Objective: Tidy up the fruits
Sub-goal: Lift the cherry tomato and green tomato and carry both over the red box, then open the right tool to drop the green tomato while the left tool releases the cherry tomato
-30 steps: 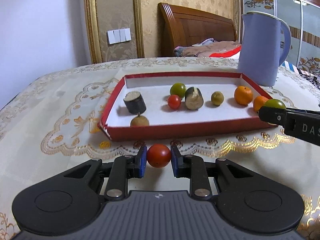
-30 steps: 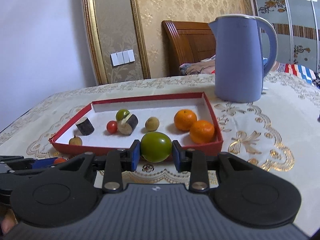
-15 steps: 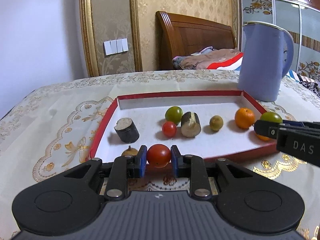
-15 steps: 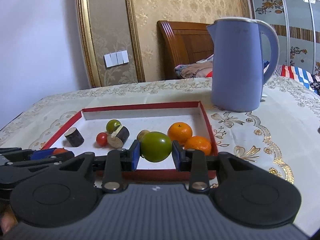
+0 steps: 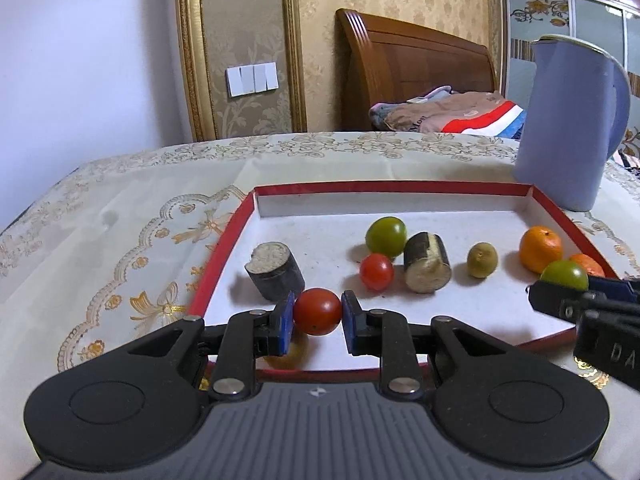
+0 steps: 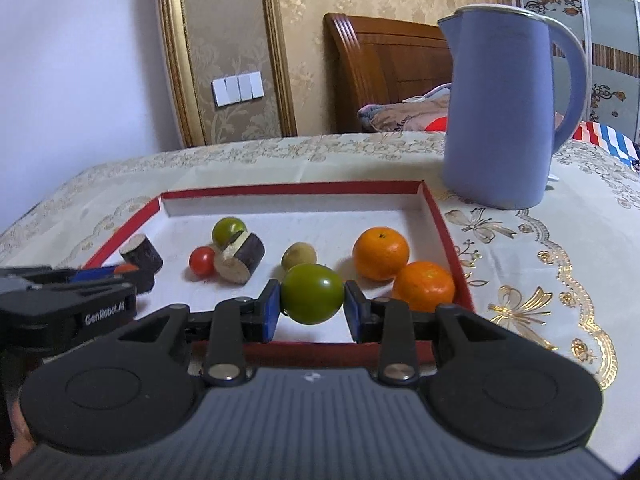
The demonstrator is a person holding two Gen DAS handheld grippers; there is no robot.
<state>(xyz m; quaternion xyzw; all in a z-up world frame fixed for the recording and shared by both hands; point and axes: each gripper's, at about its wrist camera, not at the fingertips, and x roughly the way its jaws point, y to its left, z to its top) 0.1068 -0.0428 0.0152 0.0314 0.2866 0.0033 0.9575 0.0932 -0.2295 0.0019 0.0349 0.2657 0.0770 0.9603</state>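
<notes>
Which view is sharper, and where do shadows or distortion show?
Left wrist: crisp; the tray rim bows from the fisheye, soft shadows fall left of the fruit, and a shadow lies under the held red tomato. Right wrist: slightly softer; the kettle leans and stretches near the edge, corners vignette dark, and there is a dull highlight on the held green tomato.

Kettle (image 6: 504,112): blue, standing upright on the tablecloth.
Tablecloth (image 6: 552,264): cream with gold embroidery, lying under the kettle.
Headboard (image 5: 412,68): brown wood, standing behind the kettle, to its left.
Bedding (image 5: 444,114): heaped behind the kettle, at the headboard's foot.
Switches (image 5: 252,79): white, sitting on the wall far left of the kettle.
Wardrobe (image 6: 600,36): showing behind the kettle, to its right.
</notes>
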